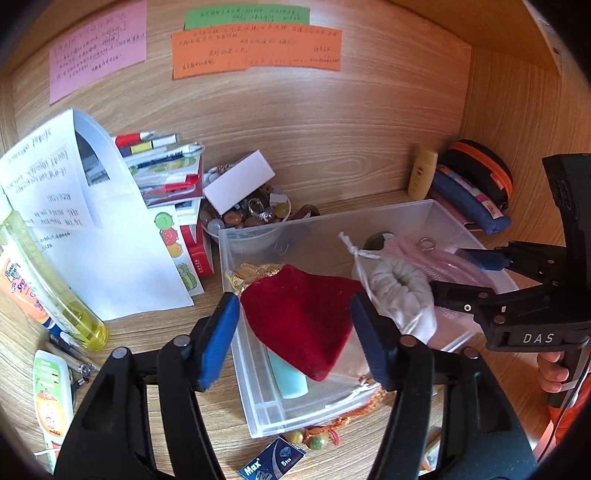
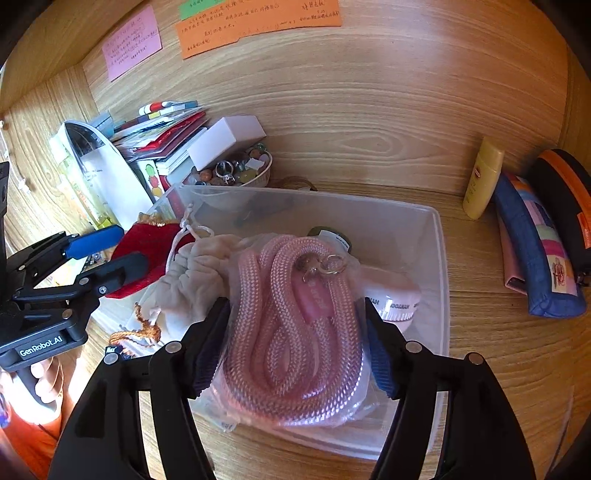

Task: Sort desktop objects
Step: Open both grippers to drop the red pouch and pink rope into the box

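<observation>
Left hand-held gripper jaws spread around red pouch, at bin's 9 o'clock | right hand-held gripper spread over bagged pink rope, bin's centre | both apparently binned as sorted.

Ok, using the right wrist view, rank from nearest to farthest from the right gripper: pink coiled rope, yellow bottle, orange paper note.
1. Pink coiled rope, between the right gripper's fingers, in the clear bin.
2. Yellow bottle, right, against the back wall.
3. Orange paper note, high on the wall.
</observation>
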